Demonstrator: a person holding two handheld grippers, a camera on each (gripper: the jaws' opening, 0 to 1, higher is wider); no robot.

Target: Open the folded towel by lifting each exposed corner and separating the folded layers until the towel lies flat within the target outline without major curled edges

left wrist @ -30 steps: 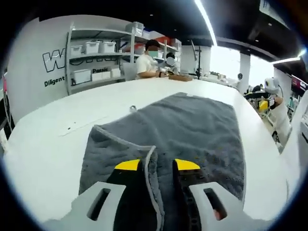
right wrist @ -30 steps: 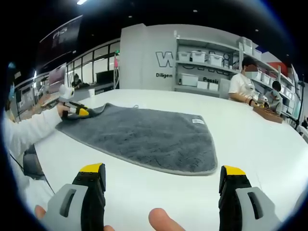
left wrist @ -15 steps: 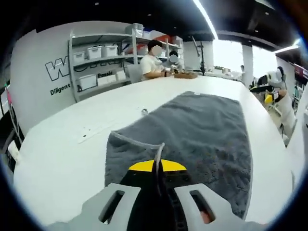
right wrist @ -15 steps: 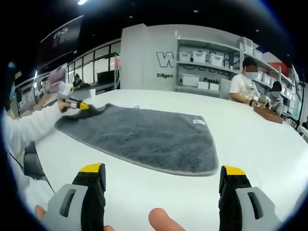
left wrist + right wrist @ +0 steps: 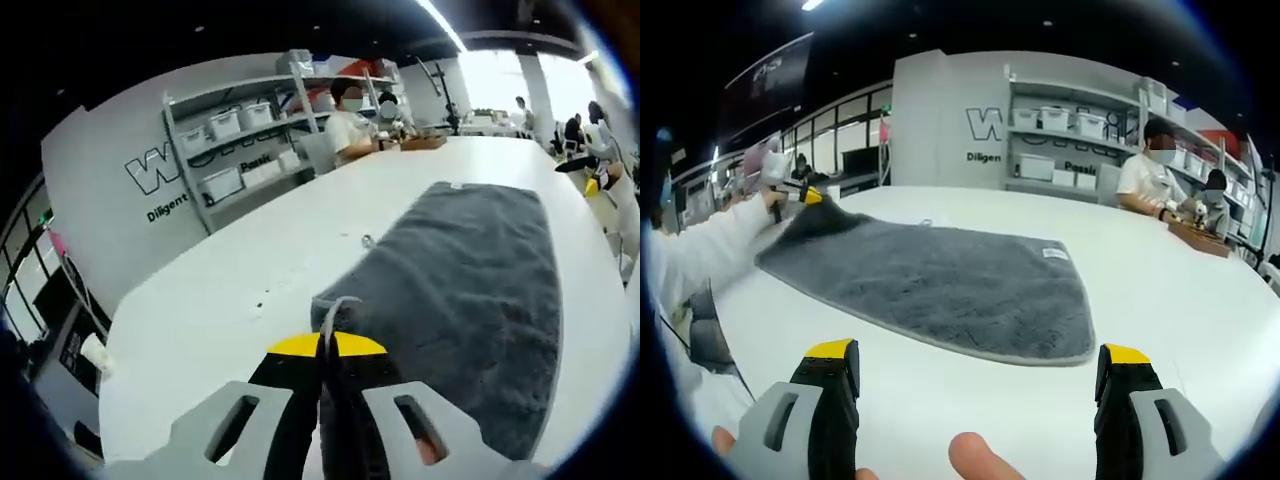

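A grey towel (image 5: 940, 285) lies spread on the white table (image 5: 1160, 290), with a small white label near its far right corner. In the left gripper view the towel (image 5: 470, 290) stretches away to the right. My left gripper (image 5: 325, 350) is shut on the towel's near corner, and the pale hem runs up between the yellow-tipped jaws. In the right gripper view the left gripper (image 5: 800, 195) holds that corner raised off the table at the towel's far left. My right gripper (image 5: 980, 365) hangs open above bare table, short of the towel's near edge, with nothing between its jaws.
Shelves with white bins (image 5: 1060, 120) line the back wall. Two people (image 5: 1150, 180) work at the table's far right end beside a wooden tray (image 5: 1195, 235). A small metal piece (image 5: 368, 241) lies on the table by the towel's edge. My thumb (image 5: 975, 460) shows below.
The left gripper has lifted the pinched corner up and away from the table, and its view has swung left. The right gripper has stayed still and open.
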